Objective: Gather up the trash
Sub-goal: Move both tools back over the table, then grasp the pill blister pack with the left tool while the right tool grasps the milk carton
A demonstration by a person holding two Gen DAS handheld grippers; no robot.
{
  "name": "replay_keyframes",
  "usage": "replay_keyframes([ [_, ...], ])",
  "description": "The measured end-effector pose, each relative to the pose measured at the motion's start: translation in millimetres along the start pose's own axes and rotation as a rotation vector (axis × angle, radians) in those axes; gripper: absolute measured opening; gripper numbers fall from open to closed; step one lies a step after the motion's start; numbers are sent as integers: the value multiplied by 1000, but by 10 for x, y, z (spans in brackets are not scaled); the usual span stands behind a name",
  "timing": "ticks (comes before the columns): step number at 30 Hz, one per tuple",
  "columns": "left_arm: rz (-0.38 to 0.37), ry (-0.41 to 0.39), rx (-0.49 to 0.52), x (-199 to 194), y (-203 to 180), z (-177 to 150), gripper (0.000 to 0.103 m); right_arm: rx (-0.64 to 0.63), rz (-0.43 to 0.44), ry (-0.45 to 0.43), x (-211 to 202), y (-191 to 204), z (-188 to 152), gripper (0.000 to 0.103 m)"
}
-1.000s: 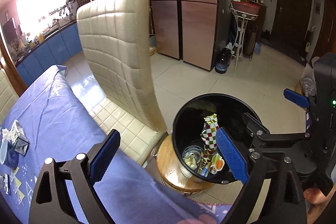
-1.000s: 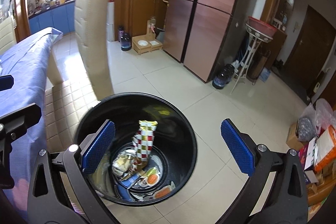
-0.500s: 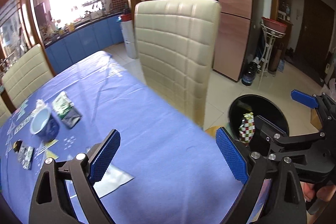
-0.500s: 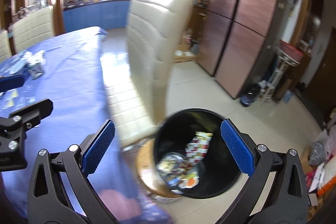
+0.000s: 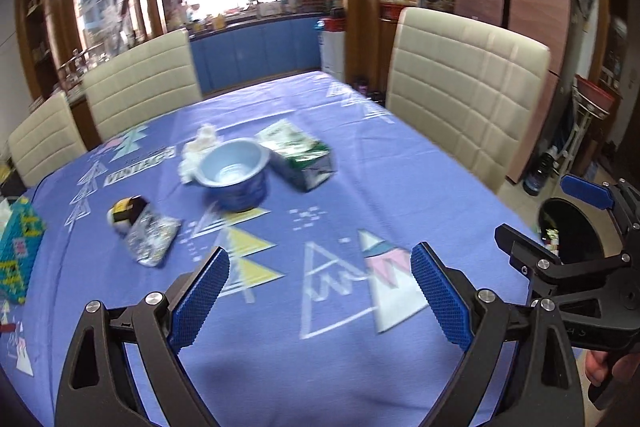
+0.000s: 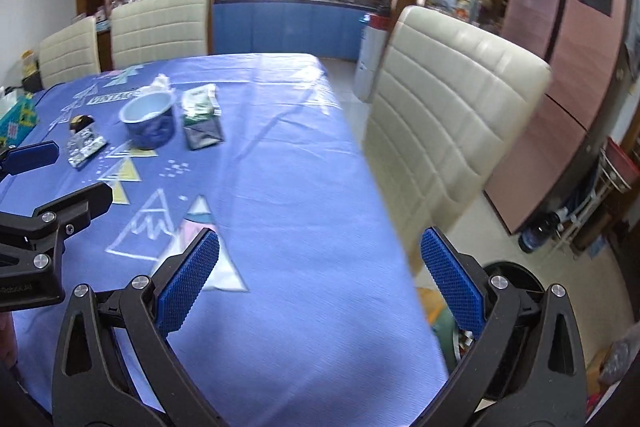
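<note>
1. The black trash bin (image 6: 516, 277) is largely masked behind the right-hand finger of the right gripper (image 6: 320, 277); its contents cannot be identified.
2. The white crumpled item (image 5: 200, 147), beyond the fingers behind the blue bowl (image 5: 234, 179), is partly hidden and blurred.
3. The teal box (image 5: 16, 251), left of the left-hand finger, is cut off by the frame edge.

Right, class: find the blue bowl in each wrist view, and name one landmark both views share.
Left wrist: blue bowl sits centre-left on the tablecloth, the green carton at its right.
Right wrist: blue bowl sits upper left, far from the camera.
Shared landmark: the green carton, right of the bowl in both.
</note>
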State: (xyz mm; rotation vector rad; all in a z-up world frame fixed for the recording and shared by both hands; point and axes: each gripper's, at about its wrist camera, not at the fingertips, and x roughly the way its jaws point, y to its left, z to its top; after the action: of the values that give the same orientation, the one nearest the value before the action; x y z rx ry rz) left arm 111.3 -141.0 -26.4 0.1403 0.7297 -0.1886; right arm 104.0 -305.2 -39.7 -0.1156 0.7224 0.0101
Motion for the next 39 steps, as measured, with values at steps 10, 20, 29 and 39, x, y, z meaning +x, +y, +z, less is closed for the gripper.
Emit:
replay_keyframes([
  [10,139,68,-137,265,1132,-173,90,-144,92,18,632,908,481,100],
  [20,155,184,-216,861,1628,-252,90,-205,108,89,1296,1135,780,99],
  [29,177,193,-226,1134,1771,-118,90,-200,161,134,1704,1166,935,99],
  [39,158,208,-210,1245,1747,-176,73,-221,231,167,1884,1276,961,79],
])
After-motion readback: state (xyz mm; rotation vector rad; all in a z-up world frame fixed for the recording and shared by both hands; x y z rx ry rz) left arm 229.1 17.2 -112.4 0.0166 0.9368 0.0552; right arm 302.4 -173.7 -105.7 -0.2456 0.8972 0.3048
